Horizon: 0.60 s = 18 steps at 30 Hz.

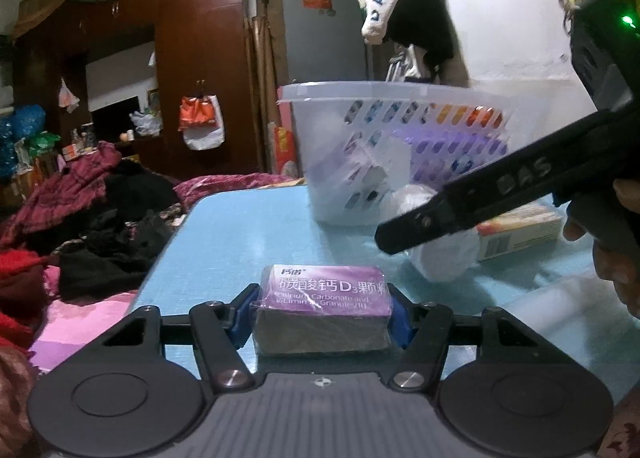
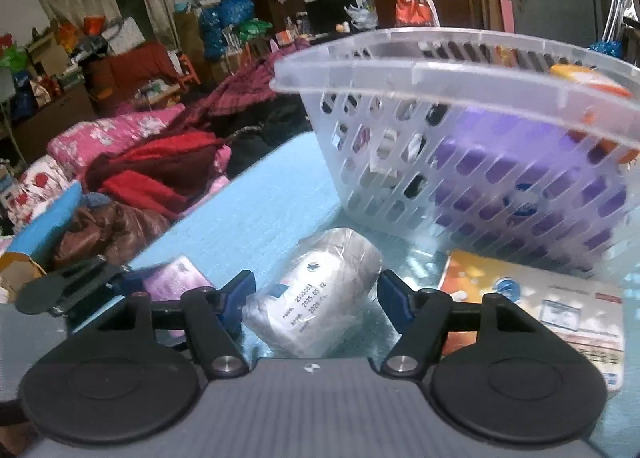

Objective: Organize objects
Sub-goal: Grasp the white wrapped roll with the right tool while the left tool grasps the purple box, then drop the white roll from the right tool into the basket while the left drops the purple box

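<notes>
So, left gripper [image 1: 322,316] first: the blue pads are pressed against both short ends of the purple calcium carbonate D3 box [image 1: 325,308], so I've got that one clamped. It looks like it's sitting on the light blue table [image 1: 248,234], close to the near edge.

Right gripper [image 2: 316,298] is a different story. The jaws sit fairly wide around a shrink-wrapped white bundle [image 2: 316,290] with a date stamp on it; I can see a sliver of gap on each side, so the pads aren't biting yet. That bundle lies tilted on the table, just in front of the white slotted basket [image 2: 440,70].

My take on doing this well: close the right side until the wrap crinkles evenly on both pads, since that film looks slippery and the bundle is round-ish and might roll. Then lift both high enough to clear the basket rim before tipping in, one at a time so my hands don't collide.

An orange-and-white medicine carton [image 2: 532,306] lies flat next to the basket, probably next in line.

Hard to tell: what's inside the basket beyond something purple and an orange thing near the rim. The carton's print is too blurry to read, and the right wrist view is smeared overall.
</notes>
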Motion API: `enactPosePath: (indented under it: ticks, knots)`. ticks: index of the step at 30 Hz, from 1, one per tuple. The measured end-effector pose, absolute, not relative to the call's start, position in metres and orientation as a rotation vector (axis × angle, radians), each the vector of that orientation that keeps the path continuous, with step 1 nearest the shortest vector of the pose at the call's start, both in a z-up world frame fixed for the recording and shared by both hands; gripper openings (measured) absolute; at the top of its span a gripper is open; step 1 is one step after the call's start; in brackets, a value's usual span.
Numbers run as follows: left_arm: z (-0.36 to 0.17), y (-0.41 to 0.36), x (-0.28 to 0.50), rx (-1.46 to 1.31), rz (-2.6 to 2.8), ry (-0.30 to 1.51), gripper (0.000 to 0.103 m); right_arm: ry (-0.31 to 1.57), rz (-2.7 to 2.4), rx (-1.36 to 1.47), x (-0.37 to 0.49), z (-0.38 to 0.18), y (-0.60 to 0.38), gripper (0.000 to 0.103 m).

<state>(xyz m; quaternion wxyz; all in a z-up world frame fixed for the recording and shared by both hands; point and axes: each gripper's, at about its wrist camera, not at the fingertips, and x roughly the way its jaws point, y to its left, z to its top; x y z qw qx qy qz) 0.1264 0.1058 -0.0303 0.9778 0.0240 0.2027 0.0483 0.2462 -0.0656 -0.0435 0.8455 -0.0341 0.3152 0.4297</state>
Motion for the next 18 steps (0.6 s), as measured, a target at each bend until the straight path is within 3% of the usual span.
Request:
enactPosePath:
  ticks: [7, 12, 15, 18]
  knots:
    - [0.004, 0.100, 0.107, 0.027, 0.054, 0.260, 0.066, 0.515, 0.967, -0.021, 0.222, -0.010, -0.121, 0.070]
    - [0.069, 0.085, 0.125, 0.025, -0.025, 0.150, 0.066, 0.255, 0.872, -0.035, 0.214, 0.038, -0.160, 0.070]
    - [0.106, 0.082, 0.170, -0.001, -0.063, 0.178, 0.066, 0.056, 0.681, -0.168, 0.226, 0.061, -0.156, 0.070]
    - [0.121, 0.089, 0.235, -0.063, -0.058, 0.303, 0.066, 0.127, 0.636, -0.182, 0.267, 0.069, -0.140, 0.070]
